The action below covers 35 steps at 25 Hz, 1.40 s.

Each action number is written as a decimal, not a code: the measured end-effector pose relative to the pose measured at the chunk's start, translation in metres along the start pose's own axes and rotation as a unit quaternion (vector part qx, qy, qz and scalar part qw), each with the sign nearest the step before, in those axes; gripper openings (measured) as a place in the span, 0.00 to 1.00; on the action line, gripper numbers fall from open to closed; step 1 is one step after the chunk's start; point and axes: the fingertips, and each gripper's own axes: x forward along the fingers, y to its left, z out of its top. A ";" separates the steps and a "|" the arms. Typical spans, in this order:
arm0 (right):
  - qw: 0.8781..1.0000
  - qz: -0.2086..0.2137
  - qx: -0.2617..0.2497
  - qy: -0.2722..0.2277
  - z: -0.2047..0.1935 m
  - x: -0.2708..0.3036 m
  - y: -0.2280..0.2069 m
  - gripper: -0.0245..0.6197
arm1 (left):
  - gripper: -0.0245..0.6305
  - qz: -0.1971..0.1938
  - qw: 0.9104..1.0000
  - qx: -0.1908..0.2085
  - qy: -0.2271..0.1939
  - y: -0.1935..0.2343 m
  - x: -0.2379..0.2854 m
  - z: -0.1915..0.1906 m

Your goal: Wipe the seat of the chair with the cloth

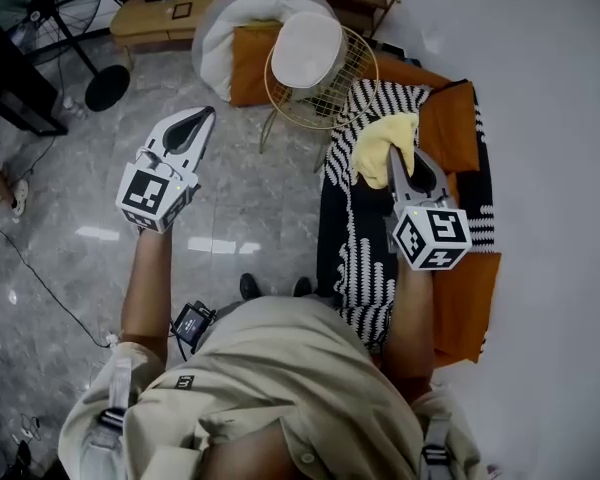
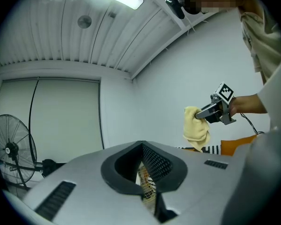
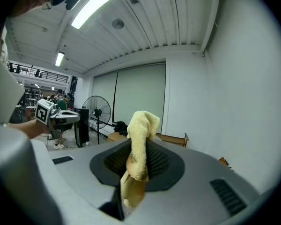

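My right gripper (image 1: 394, 164) is shut on a yellow cloth (image 1: 382, 142) and holds it in the air above an orange chair (image 1: 458, 126). A black-and-white striped throw (image 1: 365, 238) covers the chair's seat. In the right gripper view the cloth (image 3: 138, 139) stands bunched up between the jaws and hangs down in front of them. My left gripper (image 1: 200, 120) hovers over the marble floor to the left, jaws together, with nothing in it. From the left gripper view I see the right gripper (image 2: 199, 115) with the cloth (image 2: 195, 131) dangling from it.
A gold wire chair (image 1: 325, 88) with a white cushion stands just behind the orange chair. A standing fan (image 1: 52, 13) and a wooden bench (image 1: 165, 13) are at the back left. A white wall (image 1: 550, 118) runs along the right. Cables lie on the floor at left.
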 end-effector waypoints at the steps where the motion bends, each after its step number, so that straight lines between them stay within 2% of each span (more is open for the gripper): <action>1: 1.000 -0.002 0.006 -0.002 0.000 0.000 0.002 0.16 | 0.06 -0.002 1.000 -0.002 0.000 0.002 -0.002 -0.002; 7: 1.000 -0.014 0.017 -0.008 0.002 0.005 0.008 0.16 | 0.06 -0.005 1.000 -0.007 -0.005 0.016 -0.005 -0.008; 11: 1.000 -0.012 0.022 -0.009 -0.001 0.020 -0.005 0.16 | 0.06 -0.001 1.000 -0.008 0.000 0.021 0.005 -0.013; 19: 0.999 0.018 0.044 -0.019 -0.004 0.091 -0.055 0.16 | 0.06 0.033 0.999 0.005 0.034 0.040 0.049 -0.024; 27: 0.997 0.054 0.058 -0.017 -0.015 0.171 -0.129 0.16 | 0.06 0.057 0.996 0.017 0.060 0.039 0.131 -0.037; 35: 0.994 0.085 0.069 -0.019 -0.020 0.228 -0.189 0.16 | 0.06 0.080 0.993 0.025 0.078 0.036 0.199 -0.039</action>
